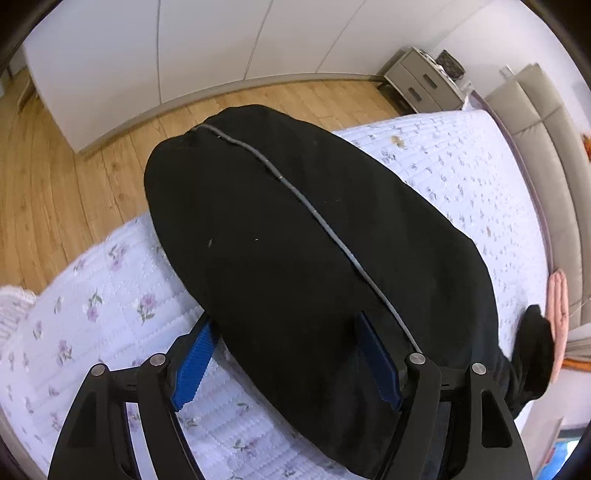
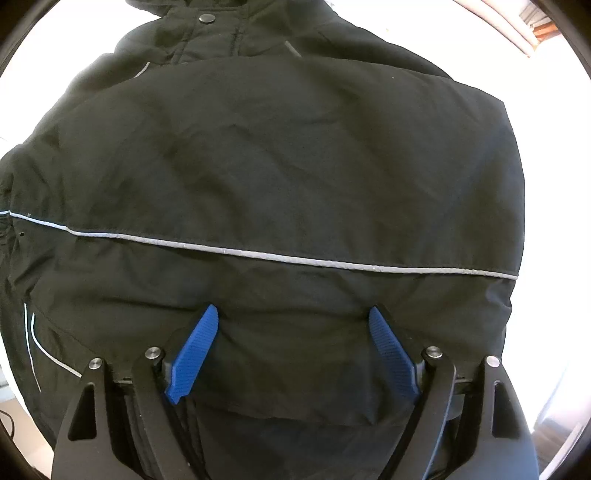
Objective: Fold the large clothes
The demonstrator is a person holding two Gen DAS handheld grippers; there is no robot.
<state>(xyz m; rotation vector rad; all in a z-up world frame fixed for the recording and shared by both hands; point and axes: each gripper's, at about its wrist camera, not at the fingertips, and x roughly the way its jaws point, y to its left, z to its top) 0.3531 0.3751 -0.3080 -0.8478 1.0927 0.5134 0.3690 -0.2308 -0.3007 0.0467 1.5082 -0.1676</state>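
1. In the left wrist view, the left gripper [image 1: 286, 334] is reaching over a bed covered by a white quilt with small purple flowers [image 1: 122, 295]. Its jaws are standing wide apart, and a black jacket [image 1: 295, 236] is bulging up between the two blue pads [image 1: 194, 363]. The cloth is lying against the right pad and just beside the left one, but I cannot tell whether either pad is pressing into it.
2. A thin grey piping line [image 1: 314, 210] is running along the jacket from its far end back toward the right pad. The jacket's far end is hanging out past the bed's edge over the wooden floor [image 1: 55, 184].
3. Farther off, a grey nightstand [image 1: 421, 83] is standing by the padded headboard [image 1: 546, 147], and a pink folded cloth [image 1: 556, 306] is lying at the bed's right side.
4. In the right wrist view, the right gripper [image 2: 293, 328] is also standing with its jaws wide open. The same black jacket is filling almost the whole frame and is swelling up between the blue pads [image 2: 194, 354], touching both.
5. A reflective grey stripe [image 2: 295, 258] is crossing the jacket just beyond the fingertips, and a metal snap button [image 2: 205, 17] is showing at the far collar end.
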